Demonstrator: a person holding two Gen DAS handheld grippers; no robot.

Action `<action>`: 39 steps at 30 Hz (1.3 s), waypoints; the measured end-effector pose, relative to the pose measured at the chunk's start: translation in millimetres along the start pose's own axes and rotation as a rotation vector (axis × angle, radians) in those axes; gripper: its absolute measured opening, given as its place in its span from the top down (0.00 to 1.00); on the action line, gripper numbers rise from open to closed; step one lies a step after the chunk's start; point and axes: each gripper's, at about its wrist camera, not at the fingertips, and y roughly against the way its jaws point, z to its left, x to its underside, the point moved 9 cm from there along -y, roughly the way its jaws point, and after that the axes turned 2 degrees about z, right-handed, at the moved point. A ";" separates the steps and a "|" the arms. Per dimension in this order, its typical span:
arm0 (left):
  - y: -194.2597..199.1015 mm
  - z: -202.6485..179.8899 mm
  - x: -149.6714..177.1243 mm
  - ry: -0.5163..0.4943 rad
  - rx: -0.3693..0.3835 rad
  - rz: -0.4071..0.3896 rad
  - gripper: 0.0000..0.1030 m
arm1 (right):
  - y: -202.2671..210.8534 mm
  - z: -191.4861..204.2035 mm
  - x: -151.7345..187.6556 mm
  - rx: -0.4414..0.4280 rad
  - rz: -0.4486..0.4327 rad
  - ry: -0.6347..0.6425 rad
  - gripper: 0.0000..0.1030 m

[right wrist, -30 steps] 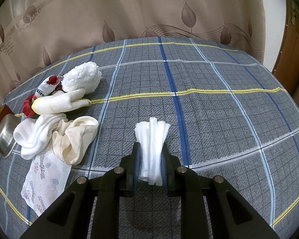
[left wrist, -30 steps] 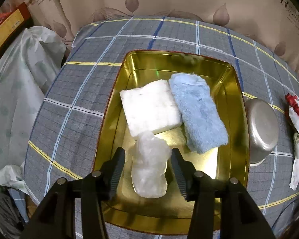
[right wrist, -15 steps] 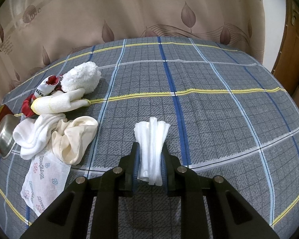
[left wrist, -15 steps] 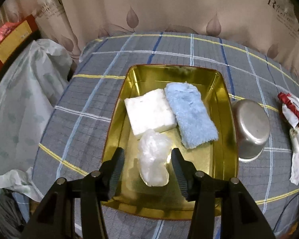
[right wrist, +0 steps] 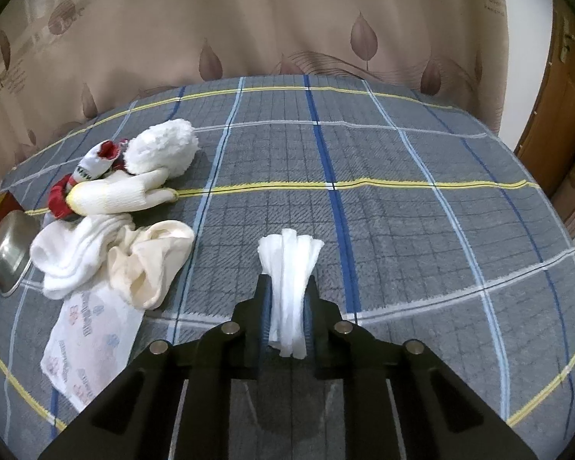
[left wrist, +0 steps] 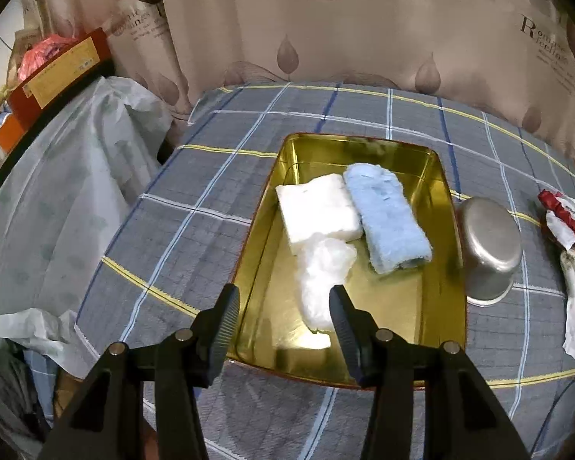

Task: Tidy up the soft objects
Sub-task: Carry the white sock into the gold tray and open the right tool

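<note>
Three soft items lying in gold tray [left wrist: 450,230]: white folded cloth [left wrist: 318,212], blue fluffy towel [left wrist: 387,216], white crumpled wad [left wrist: 322,276] toward near edge. Left gripper [left wrist: 283,312] hovering above tray, jaws apart, empty. Right gripper [right wrist: 286,308] clamping folded white tissue [right wrist: 289,264], jaws just closing further, over checked tablecloth [right wrist: 421,230]; sock pile [right wrist: 111,249] lying near left edge.
</note>
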 end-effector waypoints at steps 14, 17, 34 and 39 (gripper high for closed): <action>-0.6 25.0 6.9 0.082 0.024 0.003 0.52 | 73.6 96.2 34.6 -0.148 0.015 0.252 0.86; -0.9 31.9 6.6 0.097 0.015 0.005 0.52 | 87.3 142.2 38.4 -0.232 0.004 0.317 0.86; 7.3 86.6 4.0 0.191 -0.044 -0.009 0.52 | 123.2 392.4 44.5 -0.605 0.035 0.599 0.86; 9.8 102.1 2.1 0.218 -0.067 -0.020 0.52 | 108.8 430.5 44.0 -0.596 0.060 0.621 0.86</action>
